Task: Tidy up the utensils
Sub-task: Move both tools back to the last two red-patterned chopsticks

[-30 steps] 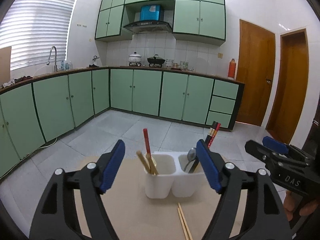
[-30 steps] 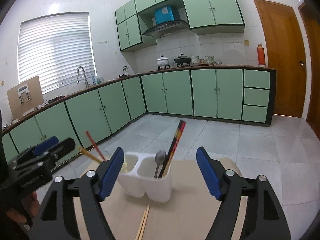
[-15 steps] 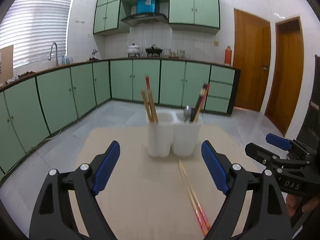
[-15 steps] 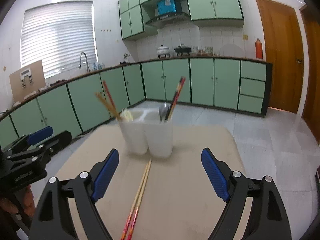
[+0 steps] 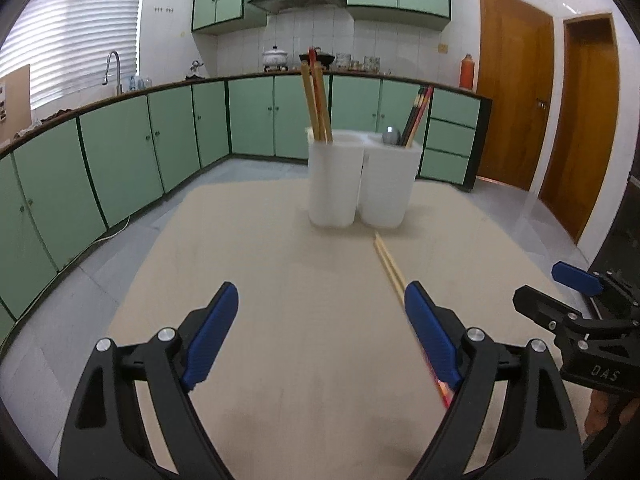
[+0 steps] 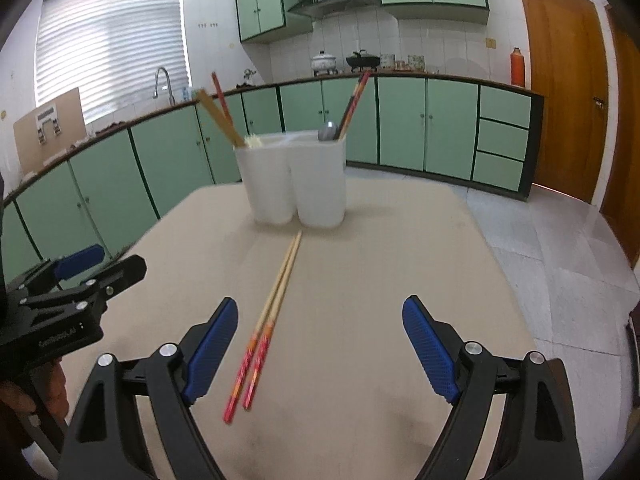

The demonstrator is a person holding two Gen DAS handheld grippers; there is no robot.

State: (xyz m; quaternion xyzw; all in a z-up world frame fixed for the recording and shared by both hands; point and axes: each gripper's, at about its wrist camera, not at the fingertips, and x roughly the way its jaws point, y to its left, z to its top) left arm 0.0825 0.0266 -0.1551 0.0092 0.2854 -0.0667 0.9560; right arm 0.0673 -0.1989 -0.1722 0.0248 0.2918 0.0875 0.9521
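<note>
A white two-compartment utensil holder (image 5: 362, 182) (image 6: 298, 178) stands at the far middle of the beige table (image 5: 280, 300) (image 6: 400, 264). Its left cup holds wooden and red chopsticks (image 5: 316, 100), its right cup a metal spoon (image 6: 329, 132) and dark chopsticks (image 5: 418, 114). A loose pair of chopsticks (image 6: 266, 326) with red patterned ends lies on the table in front of the holder, partly behind my left gripper's right finger (image 5: 390, 268). My left gripper (image 5: 322, 338) and right gripper (image 6: 320, 350) are both open and empty, low over the near table. Each shows at the edge of the other's view.
Green kitchen cabinets (image 5: 160, 148) run along the walls behind the table, with a sink tap (image 5: 114, 64) and pots (image 6: 324, 62) on the counter. Two wooden doors (image 5: 516, 100) stand at the right. Tiled floor (image 6: 560, 240) surrounds the table.
Both grippers have pulled back from the holder and tilted down toward the table. The holder looks farther off, and the loose chopsticks now show along their length.
</note>
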